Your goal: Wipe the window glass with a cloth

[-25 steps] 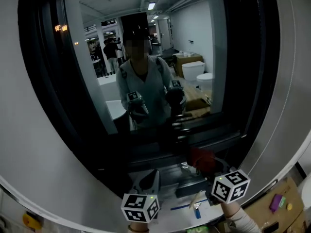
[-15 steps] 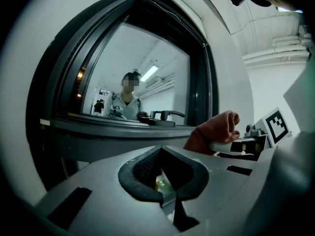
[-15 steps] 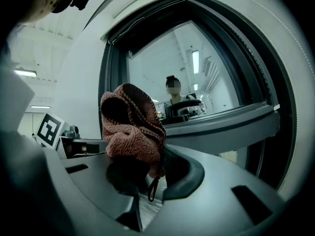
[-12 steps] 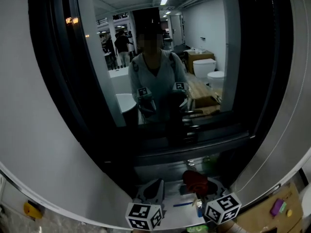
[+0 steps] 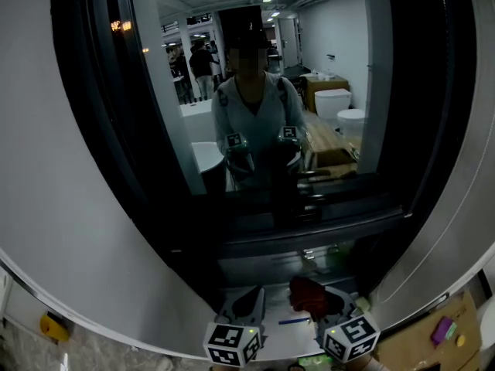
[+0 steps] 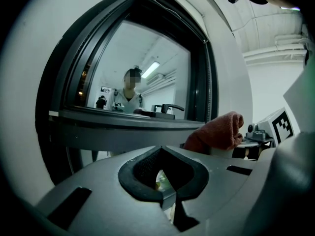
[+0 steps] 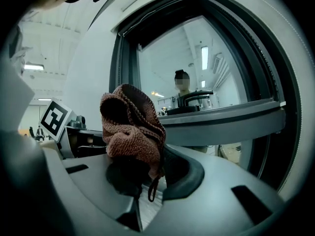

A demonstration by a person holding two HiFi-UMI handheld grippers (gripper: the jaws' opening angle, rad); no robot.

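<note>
The window glass [image 5: 263, 91] sits in a dark frame and mirrors a person holding both grippers. A reddish-brown knitted cloth [image 5: 308, 296] is bunched in my right gripper [image 5: 319, 309], low in the head view, below the window's bottom rail [image 5: 309, 234] and apart from the glass. In the right gripper view the cloth [image 7: 130, 127] stands up out of the right gripper [image 7: 142, 173], whose jaws are shut on it. My left gripper [image 5: 249, 294] hangs just left of it. The left gripper [image 6: 160, 171] has its pads together and holds nothing. The cloth [image 6: 216, 134] shows to its right.
A dark window handle [image 6: 167, 108] lies along the bottom rail. White wall [image 5: 69, 207] curves around the frame. Under the grippers is a light surface with a blue pen [image 5: 294, 321]. A cardboard surface with small coloured items [image 5: 442, 329] lies at the lower right.
The head view has tilted upward, so the window fills more of the frame. Both grippers now sit lower in view, and the right one with the cloth has shifted left toward the left gripper.
</note>
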